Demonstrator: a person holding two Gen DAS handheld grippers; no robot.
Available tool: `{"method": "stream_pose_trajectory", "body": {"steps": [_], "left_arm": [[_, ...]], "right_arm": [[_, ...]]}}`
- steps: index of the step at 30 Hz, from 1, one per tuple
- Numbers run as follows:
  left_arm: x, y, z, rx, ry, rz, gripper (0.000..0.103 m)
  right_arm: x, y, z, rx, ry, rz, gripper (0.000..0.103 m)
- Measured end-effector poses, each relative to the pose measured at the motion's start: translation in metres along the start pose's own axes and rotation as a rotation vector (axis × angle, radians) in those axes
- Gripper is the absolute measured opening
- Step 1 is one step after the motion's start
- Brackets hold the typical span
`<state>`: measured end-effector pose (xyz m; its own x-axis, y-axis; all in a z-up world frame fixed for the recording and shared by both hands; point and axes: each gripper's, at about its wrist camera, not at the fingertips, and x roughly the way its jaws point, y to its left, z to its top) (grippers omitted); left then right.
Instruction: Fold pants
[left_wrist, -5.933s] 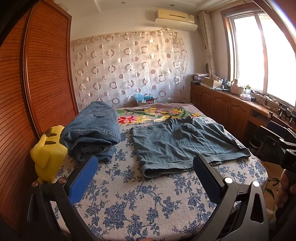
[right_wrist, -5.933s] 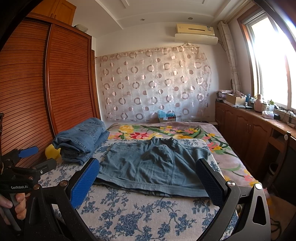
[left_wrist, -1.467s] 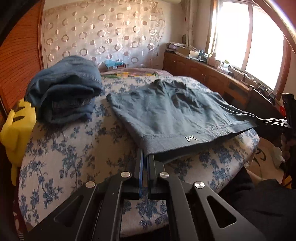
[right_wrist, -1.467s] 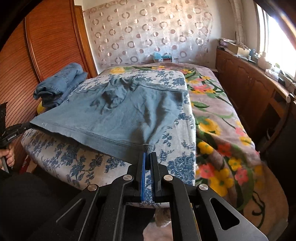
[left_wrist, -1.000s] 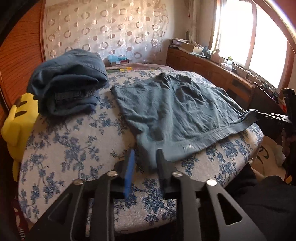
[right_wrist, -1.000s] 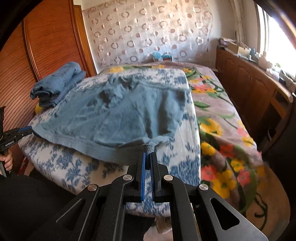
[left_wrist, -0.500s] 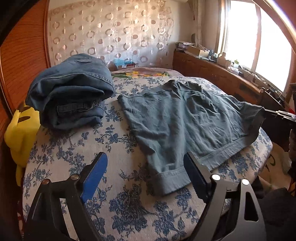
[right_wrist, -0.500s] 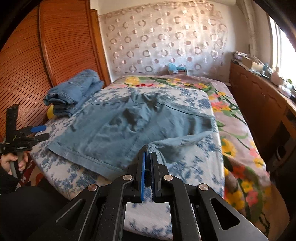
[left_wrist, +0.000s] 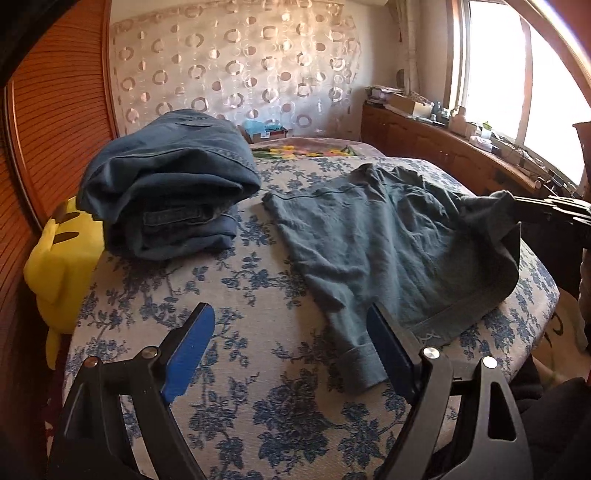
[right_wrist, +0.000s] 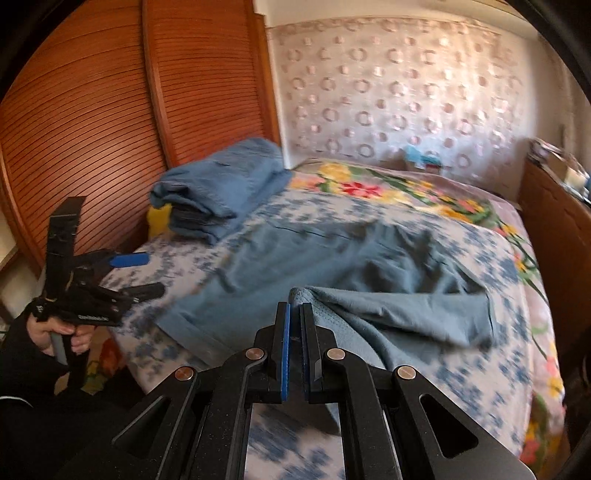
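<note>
Bed: rounded mattress under a woven cover printed with blue flowers; it carries everything in question.
Stacked jeans: heavy dark denim, already folded into a thick rounded bundle at the far left of the bed, apart from the work piece.
Pants: short, thin grey-blue cloth, soft and creased, with a stitched hem band; they lie near the front edge of the bed, right of the jeans.
Progress: judged early. One leg is lifted and carried over toward the other, so the first lengthwise fold looks half made; the left leg lies flat with its hem toward the edge. Laying the raised leg down, squaring the hems and at least one crosswise fold remain.
Raised corner: the hem corner of the right leg, drawn up off the cover into a slack, drooping ridge, showing a finer, paler inner face.
Right tongs: pressed together, pinching that hem corner between blue pads.
Left tongs: spread wide, having just opened, nothing gripped; the left hem lies on the cover under and beside the right-hand finger.
Yellow plush toy: soft, wedged between bed and slatted wooden wardrobe, clear of the work.
</note>
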<state>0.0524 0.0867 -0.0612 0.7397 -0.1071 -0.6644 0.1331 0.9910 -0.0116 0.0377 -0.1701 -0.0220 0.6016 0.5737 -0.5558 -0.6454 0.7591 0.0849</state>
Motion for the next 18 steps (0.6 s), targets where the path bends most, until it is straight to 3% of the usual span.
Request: {"method": "stream_pose_trajectory", "body": {"steps": [6, 10, 13, 18], "left_arm": [[-0.001, 0.006, -0.002, -0.015, 0.003, 0.012, 0.085], [-0.001, 0.003, -0.001, -0.014, 0.004, 0.004, 0.085], [0.001, -0.001, 0.001, -0.007, 0.006, -0.004, 0.085], [0.007, -0.014, 0.006, 0.015, 0.009, -0.024, 0.085]], "right_arm": [[0.023, 0.020, 0.009, -0.041, 0.019, 0.081, 0.005], [0.038, 0.021, 0.006, -0.049, 0.056, 0.081, 0.005], [0.042, 0.015, 0.001, -0.046, 0.065, 0.074, 0.009], [0.037, 0.003, -0.002, -0.029, 0.046, 0.040, 0.027]]}}
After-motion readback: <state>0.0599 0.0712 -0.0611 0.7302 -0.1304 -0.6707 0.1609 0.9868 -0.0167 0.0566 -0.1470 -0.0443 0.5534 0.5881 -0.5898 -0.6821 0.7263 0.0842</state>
